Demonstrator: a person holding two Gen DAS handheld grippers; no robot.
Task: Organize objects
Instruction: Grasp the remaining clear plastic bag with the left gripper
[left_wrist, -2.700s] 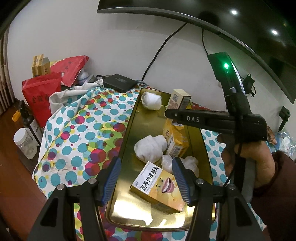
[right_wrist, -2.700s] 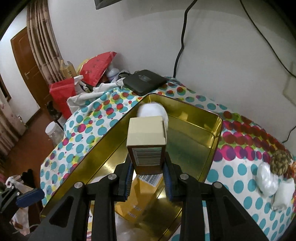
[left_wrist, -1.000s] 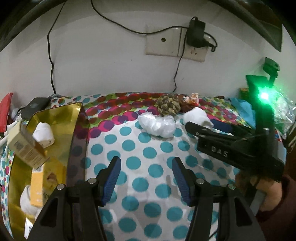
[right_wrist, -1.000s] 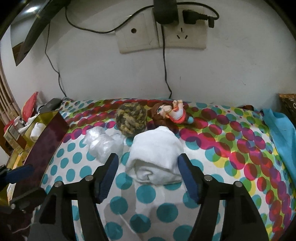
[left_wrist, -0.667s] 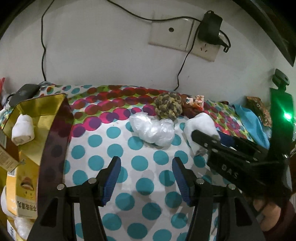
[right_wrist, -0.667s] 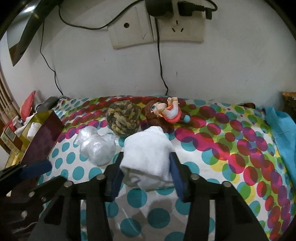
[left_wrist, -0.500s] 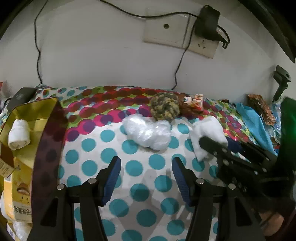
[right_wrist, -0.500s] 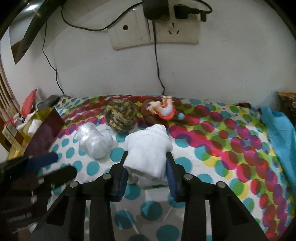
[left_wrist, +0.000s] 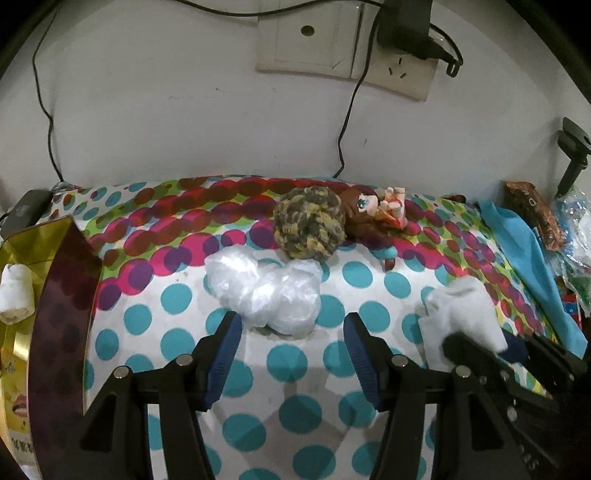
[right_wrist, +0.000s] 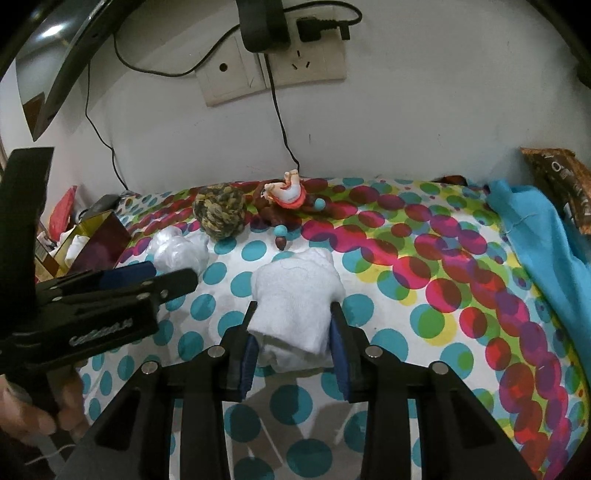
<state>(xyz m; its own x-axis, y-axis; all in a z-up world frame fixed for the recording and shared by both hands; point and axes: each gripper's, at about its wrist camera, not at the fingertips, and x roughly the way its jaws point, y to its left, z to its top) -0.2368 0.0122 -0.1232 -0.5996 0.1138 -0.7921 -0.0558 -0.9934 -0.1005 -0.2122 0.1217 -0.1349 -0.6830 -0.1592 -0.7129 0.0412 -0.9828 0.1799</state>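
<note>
1. On the polka-dot cloth (right_wrist: 424, 258), teal dots on white near the cameras, red, purple and green rings toward the wall; it lies soft and slightly rumpled.
2. Behind it, a white wall with a beige socket plate (left_wrist: 343, 48), a black adapter plugged in, thin black cables hanging.
3. Right gripper (right_wrist: 293, 345): blue pads pressed against both sides of the folded white towel (right_wrist: 295, 295), pinching it; towel is soft, lumpy and sits on the cloth.
4. Left gripper (left_wrist: 291, 341): fingers spread, nothing between them, hovering just short of the crinkled clear plastic bundle (left_wrist: 266, 291).
5. Yarn ball (left_wrist: 309, 227), knotted olive/yellow, round, touching the plastic bundle's far edge; small doll figure (left_wrist: 373, 214) with brown hair lies right beside it.
6. Gold tin tray (left_wrist: 33, 243) at far left, shiny, holds a white cloth roll (left_wrist: 14, 293) and yellow boxes, partly cropped.
7. Blue fabric (right_wrist: 535, 229) along the right edge.
</note>
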